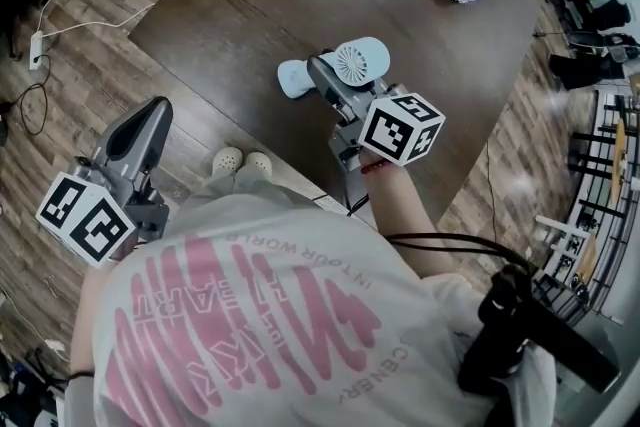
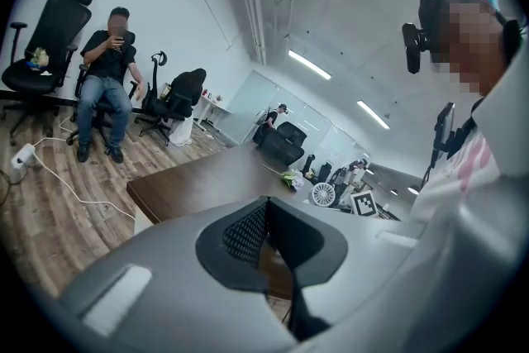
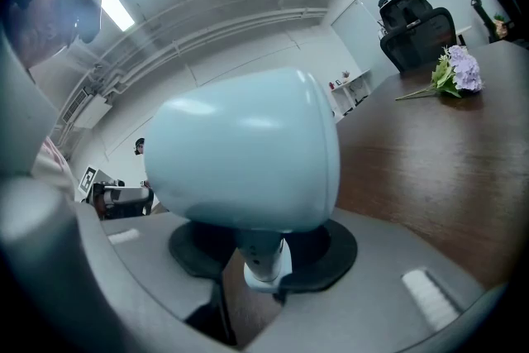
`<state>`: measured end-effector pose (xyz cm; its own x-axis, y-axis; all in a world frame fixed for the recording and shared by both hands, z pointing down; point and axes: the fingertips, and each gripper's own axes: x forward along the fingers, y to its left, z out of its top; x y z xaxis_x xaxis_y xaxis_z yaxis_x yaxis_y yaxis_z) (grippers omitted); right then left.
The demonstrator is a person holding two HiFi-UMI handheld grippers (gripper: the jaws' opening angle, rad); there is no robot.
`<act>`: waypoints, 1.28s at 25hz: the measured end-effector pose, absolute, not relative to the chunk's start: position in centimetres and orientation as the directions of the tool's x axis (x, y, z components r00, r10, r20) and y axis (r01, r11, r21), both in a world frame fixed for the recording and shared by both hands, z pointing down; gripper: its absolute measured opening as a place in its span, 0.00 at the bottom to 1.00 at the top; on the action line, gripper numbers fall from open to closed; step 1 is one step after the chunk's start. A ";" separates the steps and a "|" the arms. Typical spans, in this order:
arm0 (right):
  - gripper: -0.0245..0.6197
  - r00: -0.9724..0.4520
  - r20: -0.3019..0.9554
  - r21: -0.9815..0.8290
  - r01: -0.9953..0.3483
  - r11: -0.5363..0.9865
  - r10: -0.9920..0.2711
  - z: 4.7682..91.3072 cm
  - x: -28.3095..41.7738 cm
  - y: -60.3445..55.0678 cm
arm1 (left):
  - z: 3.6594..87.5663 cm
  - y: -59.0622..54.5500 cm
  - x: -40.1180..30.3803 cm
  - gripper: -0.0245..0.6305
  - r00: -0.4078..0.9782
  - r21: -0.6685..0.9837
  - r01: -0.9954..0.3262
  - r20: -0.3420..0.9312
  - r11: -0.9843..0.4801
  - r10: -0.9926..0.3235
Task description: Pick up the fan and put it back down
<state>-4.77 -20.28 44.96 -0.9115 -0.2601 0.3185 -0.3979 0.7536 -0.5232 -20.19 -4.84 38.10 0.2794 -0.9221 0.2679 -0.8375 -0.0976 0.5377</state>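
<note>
My left gripper (image 2: pixel 266 202), matte grey moulded plastic with black textured pads, was clenched tip to tip on nothing, over the plank floor (image 1: pixel 90 75). The fan (image 3: pixel 248 149), smooth pale-blue plastic with a rounded head on a slim neck, was tipped sideways over the dark wood-grain table (image 1: pixel 430 85). My right gripper (image 3: pixel 264 260) was half closed, its black pads clamping that neck

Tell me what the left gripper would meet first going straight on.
Probably the brown table: the left gripper, jaws together and empty, points toward its near edge, nothing visibly between, though depth is unclear.
</note>
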 end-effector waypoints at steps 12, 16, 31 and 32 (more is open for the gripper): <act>0.26 -0.907 0.346 -0.530 -0.401 0.747 -0.241 45.8 -5.0 -20.5 | 38.7 -5.7 -19.9 0.07 0.290 0.554 -0.827 0.267 -0.100 -0.919; 0.26 -0.909 0.348 -0.528 -0.391 0.754 -0.228 45.6 -5.3 -20.3 | 38.5 -6.0 -19.8 0.07 0.290 0.557 -0.825 0.268 -0.098 -0.919; 0.27 -0.898 0.410 -0.413 -0.338 0.846 -0.159 46.3 -7.9 -18.0 | 39.1 -6.4 -20.4 0.07 0.291 0.569 -0.817 0.258 -0.099 -0.921; 0.27 -0.898 0.411 -0.411 -0.335 0.848 -0.155 46.3 -7.9 -17.9 | 39.1 -6.4 -20.4 0.07 0.290 0.568 -0.817 0.258 -0.098 -0.922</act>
